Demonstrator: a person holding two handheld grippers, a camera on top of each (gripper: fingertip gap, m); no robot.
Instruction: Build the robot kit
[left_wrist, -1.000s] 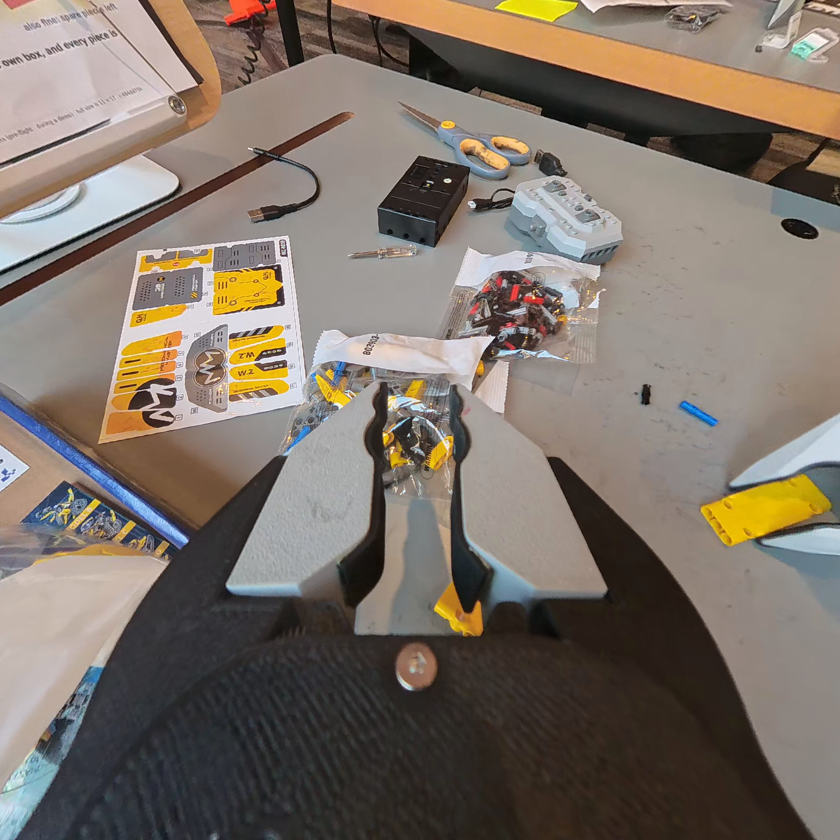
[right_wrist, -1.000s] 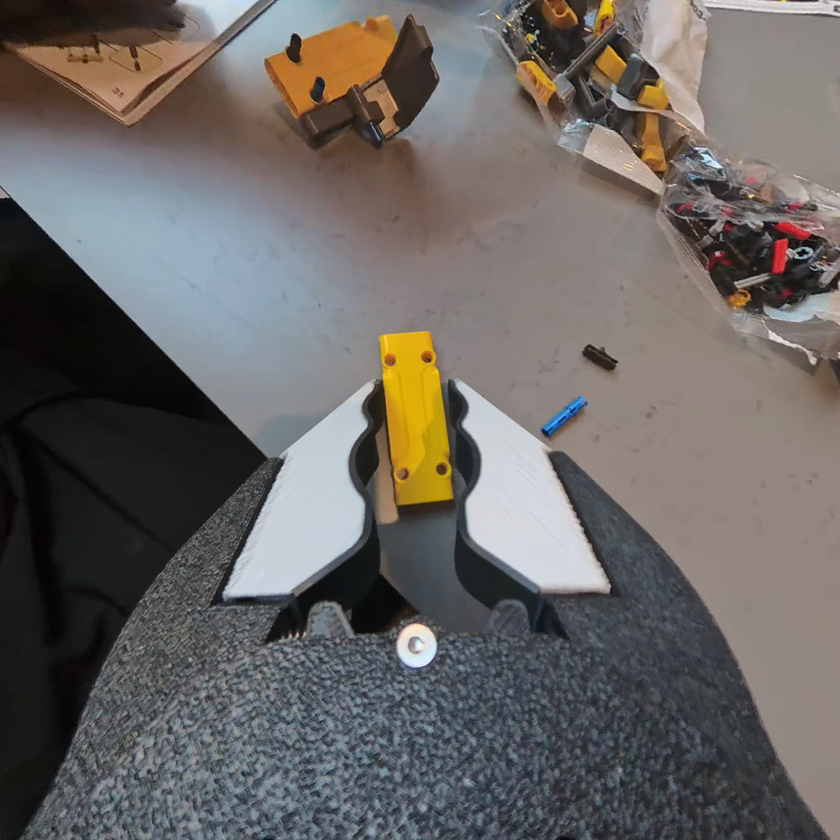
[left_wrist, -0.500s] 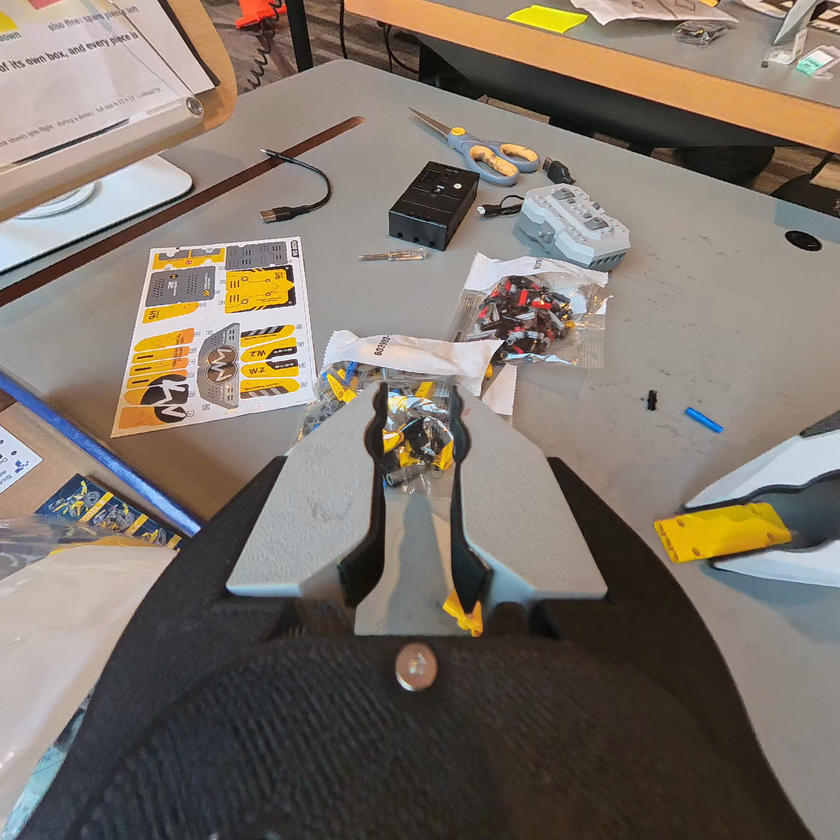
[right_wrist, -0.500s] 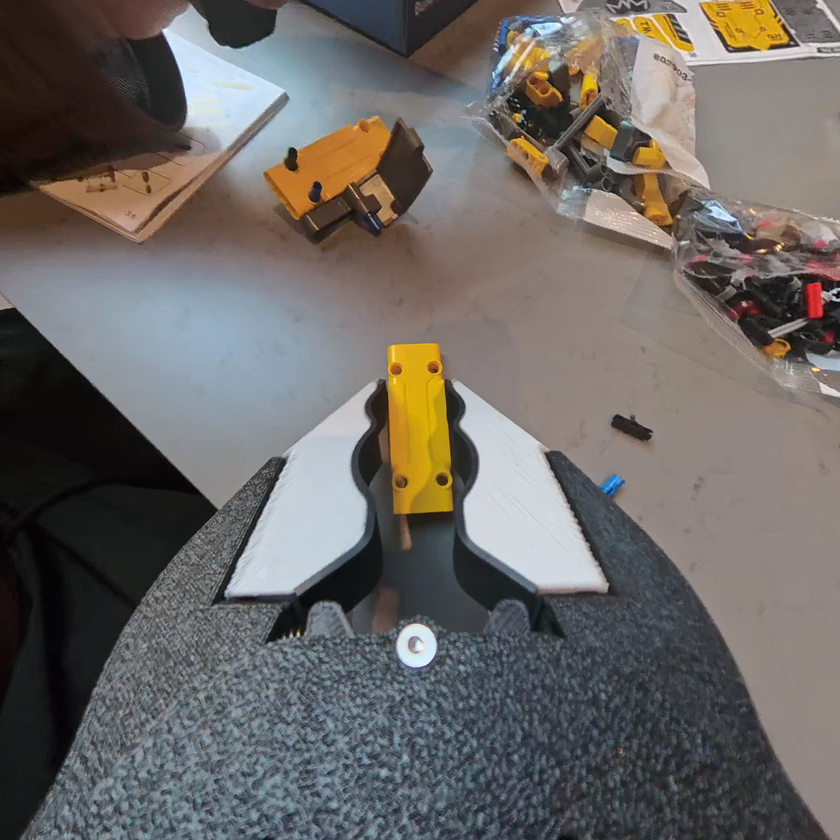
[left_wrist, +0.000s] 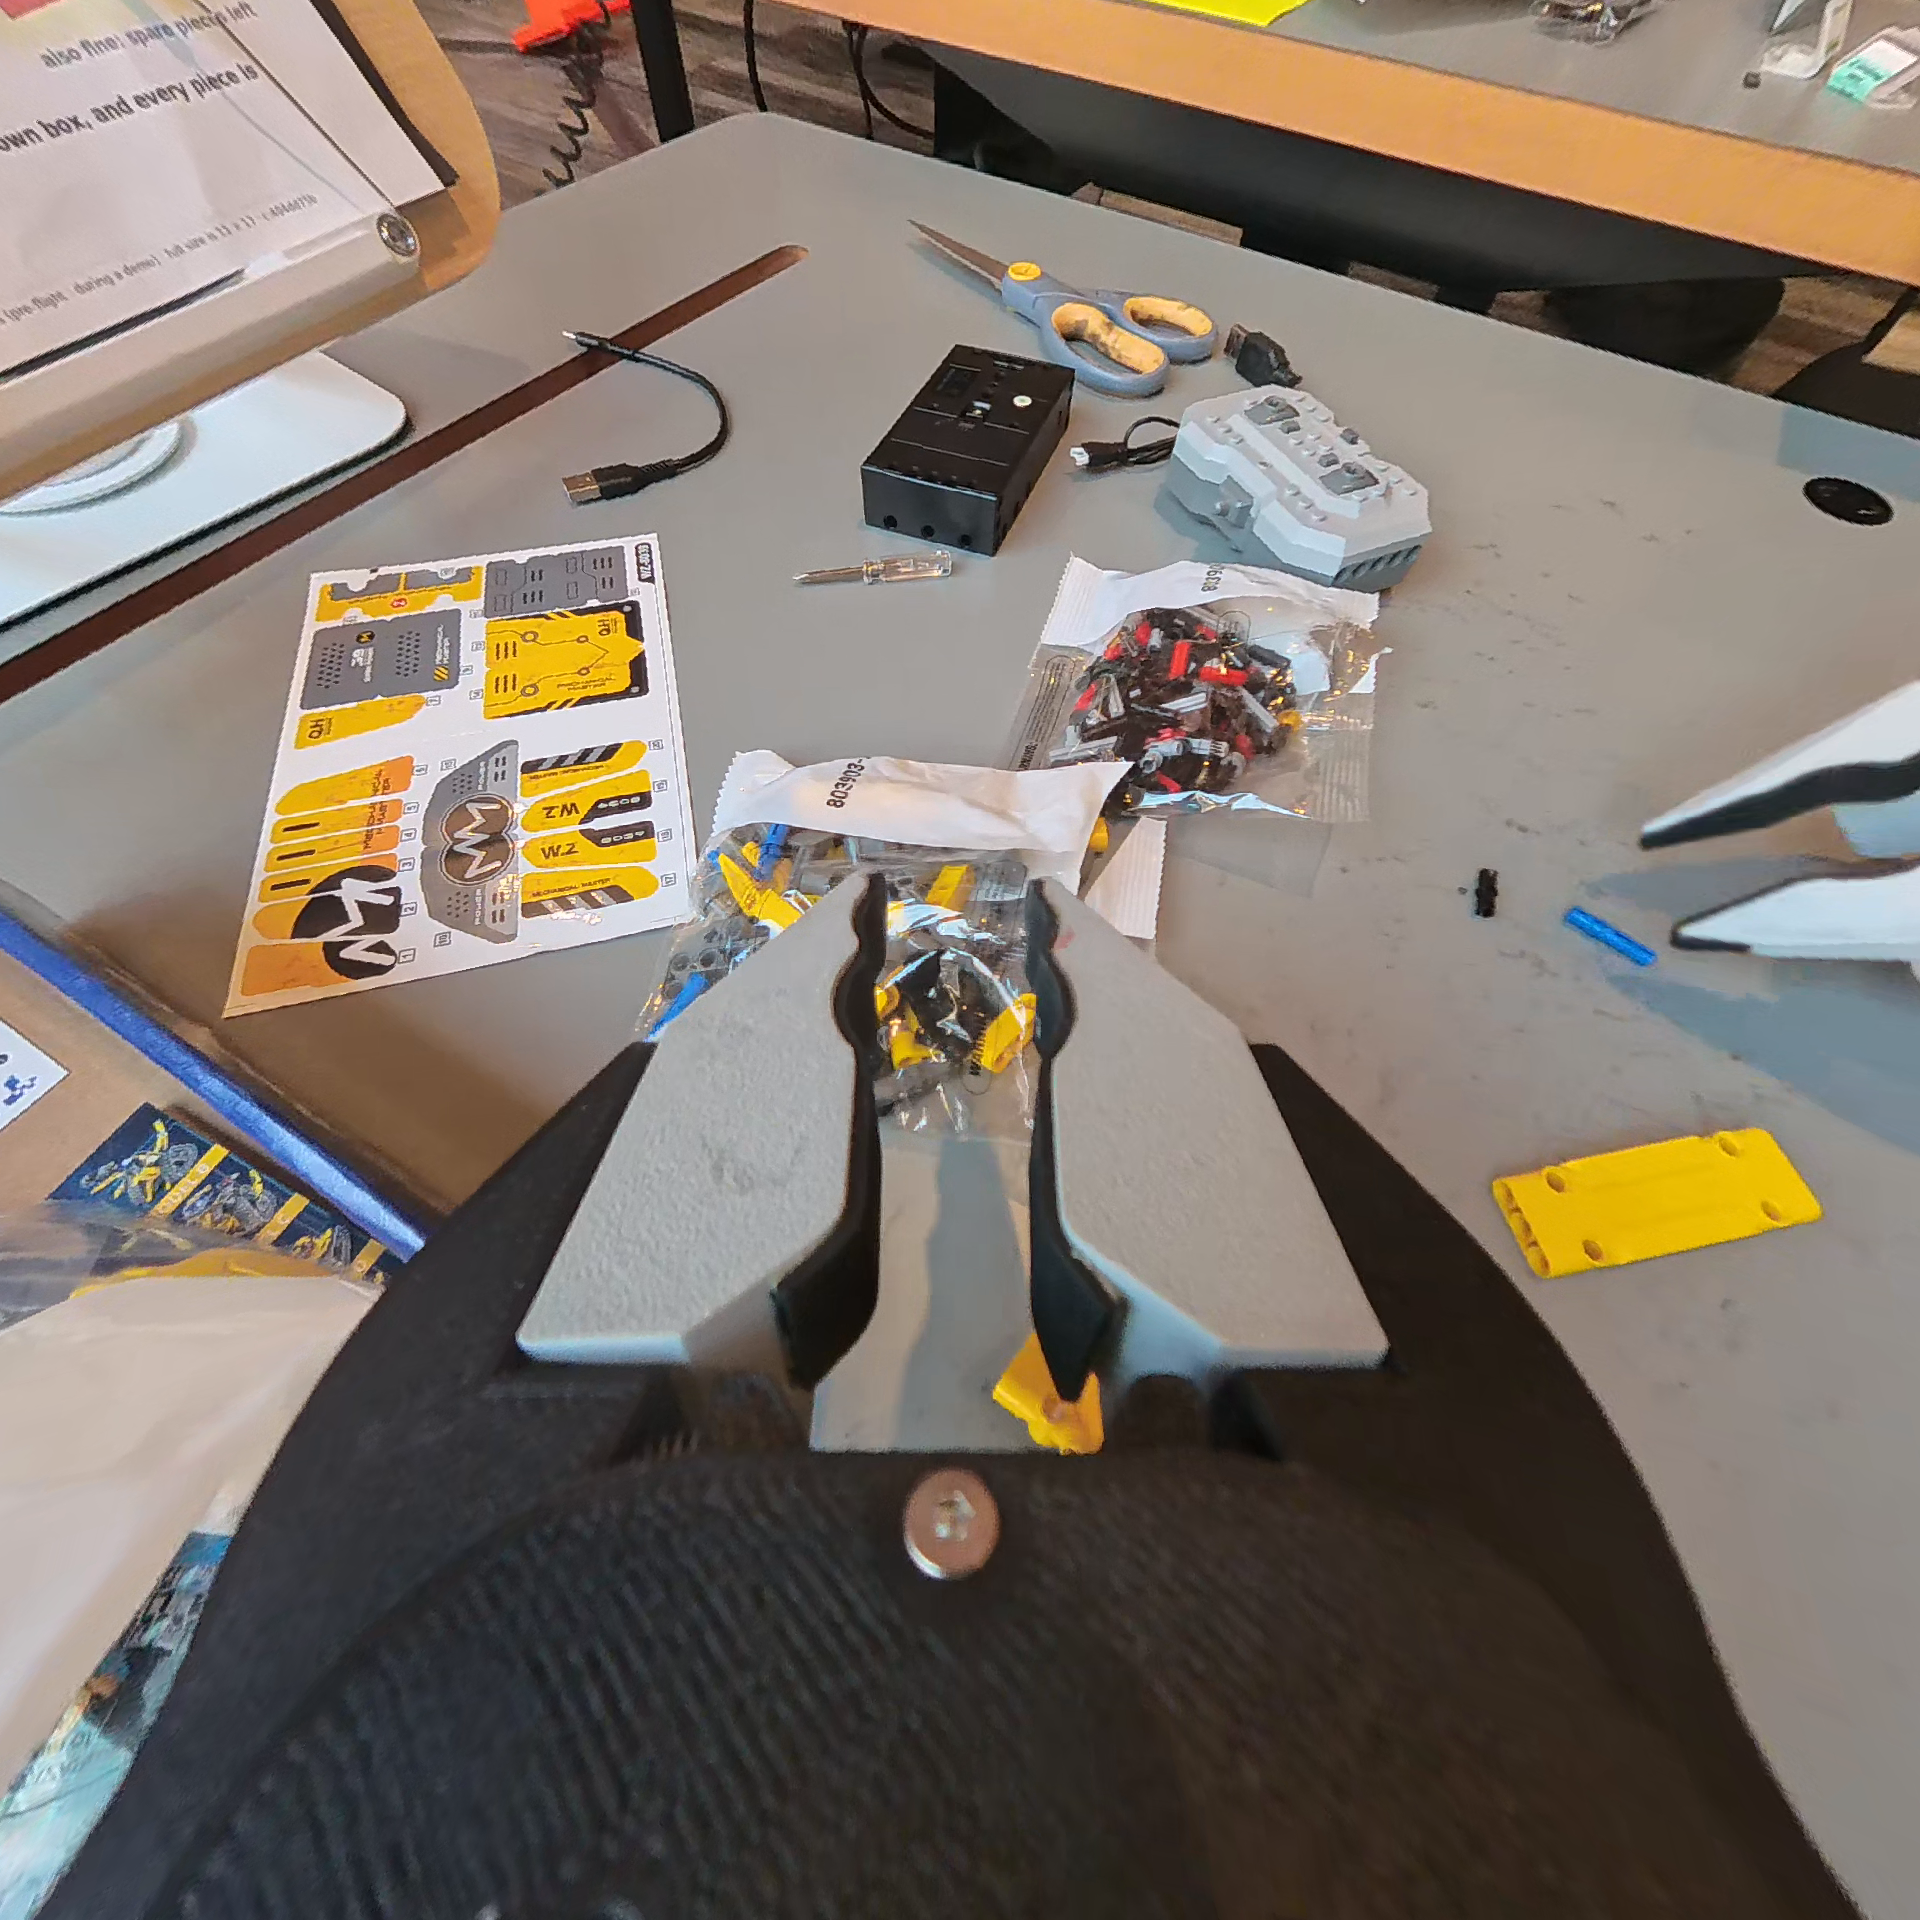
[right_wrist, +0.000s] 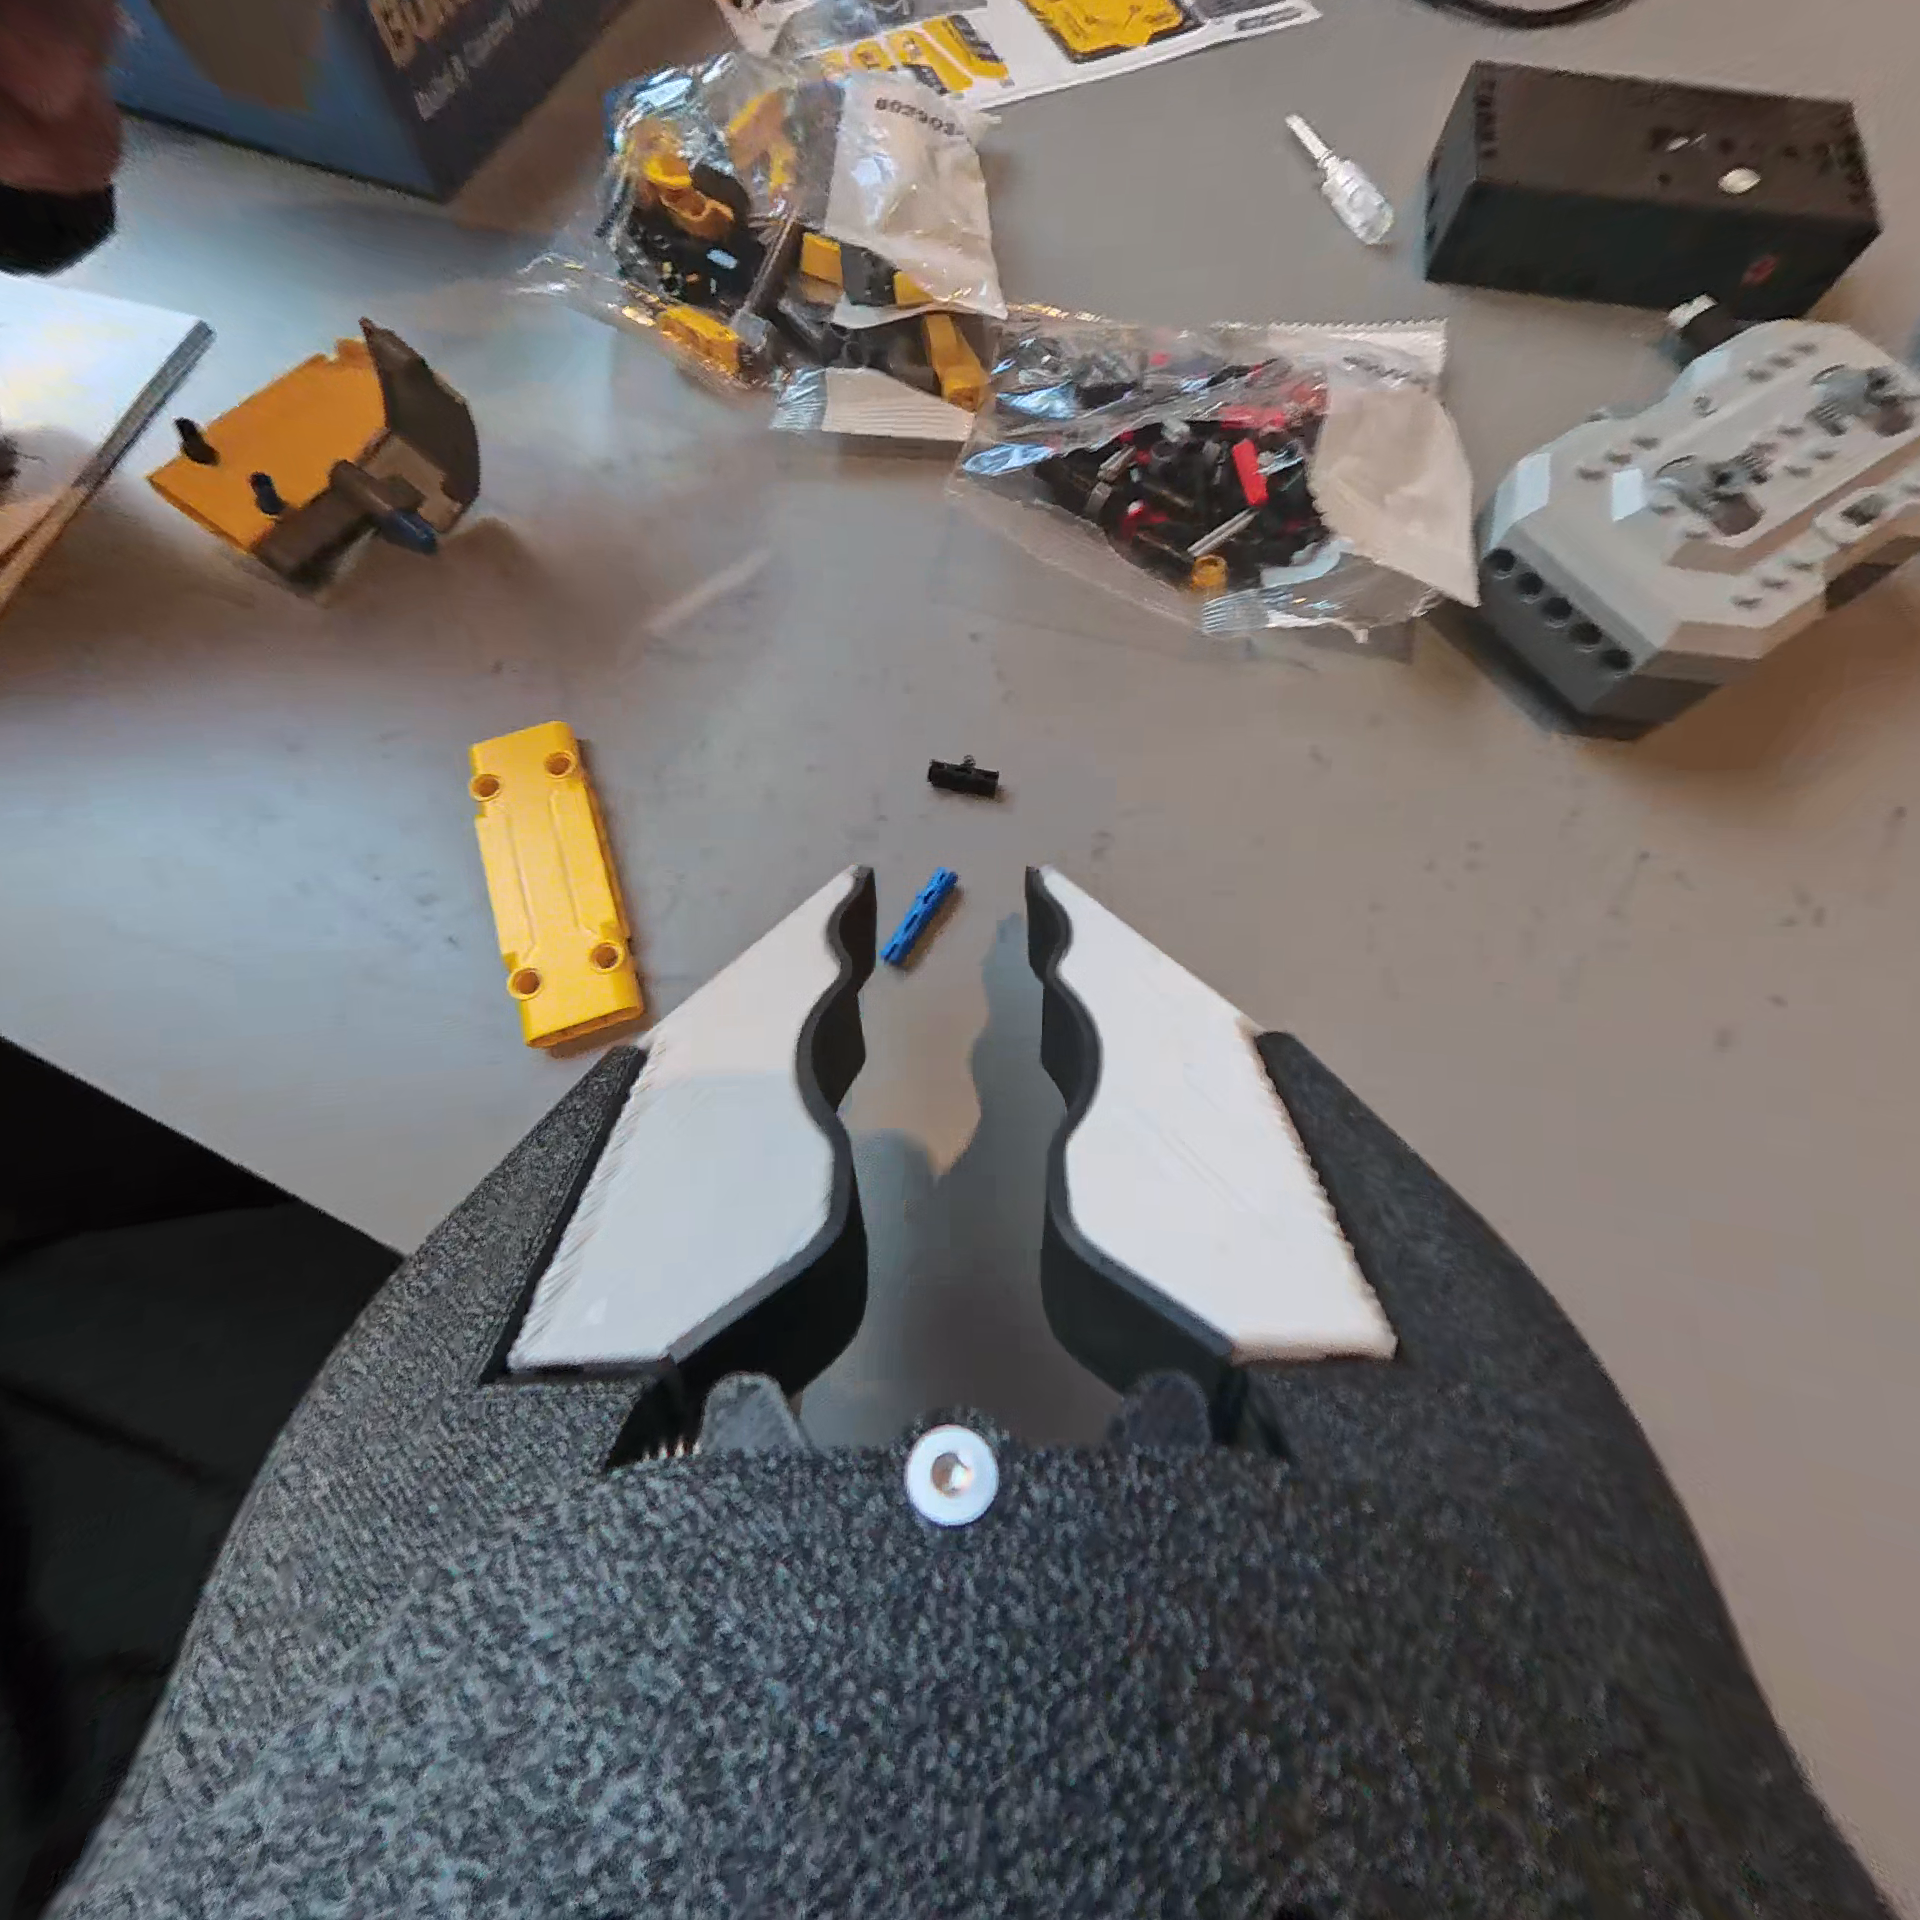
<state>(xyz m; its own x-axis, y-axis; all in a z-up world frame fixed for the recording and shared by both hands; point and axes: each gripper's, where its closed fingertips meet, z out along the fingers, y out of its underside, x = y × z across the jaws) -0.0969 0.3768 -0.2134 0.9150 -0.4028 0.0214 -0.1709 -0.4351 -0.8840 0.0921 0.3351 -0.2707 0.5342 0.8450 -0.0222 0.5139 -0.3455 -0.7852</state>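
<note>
My right gripper (right_wrist: 948, 873) is open and empty, low over the grey table (right_wrist: 1351, 987). A small blue pin (right_wrist: 920, 916) lies between its fingertips, nearer the left finger. A black pin (right_wrist: 963, 776) lies just ahead. A flat yellow panel (right_wrist: 551, 883) lies on the table to its left; it also shows in the left wrist view (left_wrist: 1657, 1200). My left gripper (left_wrist: 954, 888) is partly open above a clear bag of yellow and black parts (left_wrist: 904, 821). A small yellow piece (left_wrist: 1049, 1397) sits wedged at the base of its right finger.
A yellow and grey sub-assembly (right_wrist: 322, 457) and a booklet (right_wrist: 62, 416) lie far left. A bag of red and black parts (right_wrist: 1195, 488), a grey hub (right_wrist: 1704, 520) and a black box (right_wrist: 1652, 187) lie ahead. Sticker sheet (left_wrist: 457, 769), scissors (left_wrist: 1091, 317) and screwdriver (left_wrist: 878, 568) lie beyond. The table edge (right_wrist: 260, 1122) is near left. The tips of one gripper are about 20 cm away from the tips of the other. The left tips stand about 10 cm off the small yellow piece (left_wrist: 1049, 1397).
My right gripper let go of the yellow panel, which now lies on the table, and swung right to the blue pin. The left gripper has hardly moved.
</note>
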